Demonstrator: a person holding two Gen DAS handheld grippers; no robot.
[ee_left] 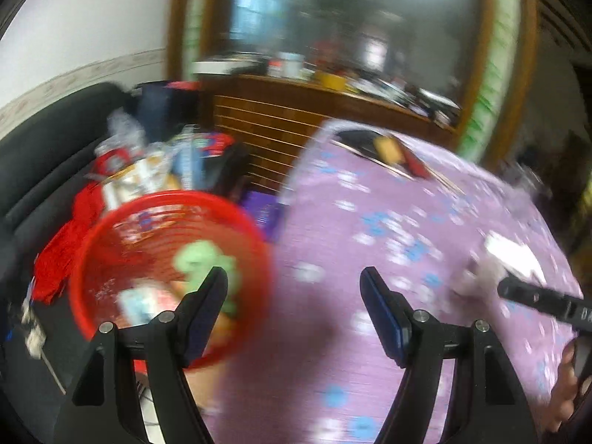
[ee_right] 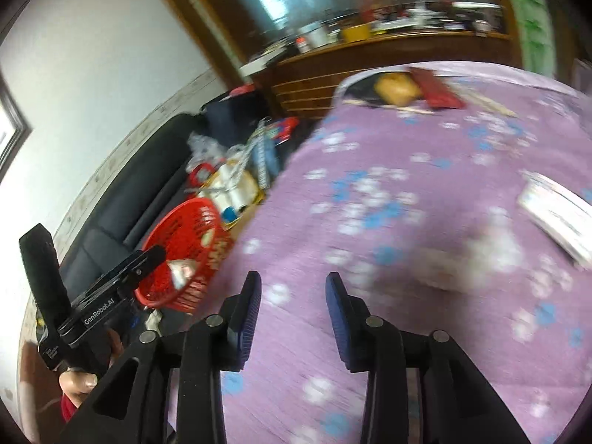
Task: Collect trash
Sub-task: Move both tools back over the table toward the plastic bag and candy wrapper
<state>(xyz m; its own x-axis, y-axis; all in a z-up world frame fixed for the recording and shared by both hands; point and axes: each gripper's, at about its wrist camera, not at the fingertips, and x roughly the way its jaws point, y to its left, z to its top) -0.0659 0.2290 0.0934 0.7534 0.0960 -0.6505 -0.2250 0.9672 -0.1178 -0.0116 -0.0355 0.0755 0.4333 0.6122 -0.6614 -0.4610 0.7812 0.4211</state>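
Trash (ee_left: 199,259) already lies in red basket (ee_left: 111,244); both our grippers, left (ee_left: 294,288) & right (ee_right: 293,292), gape empty, w/ crumpled tissue (ee_left: 477,281) left on tablecloth (ee_left: 370,244).

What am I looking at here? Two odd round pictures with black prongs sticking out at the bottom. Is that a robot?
No robot: a person holds a two-finger gripper in each hand, each with a wide-angle camera looking along its fingers. One picture is from the left gripper, the other from the right gripper. Both are open and hold nothing. Beside the table stands a red basket with trash in it, among it something green. On the purple flowered tablecloth lie a white packet and a pale crumpled scrap, too blurred to identify.
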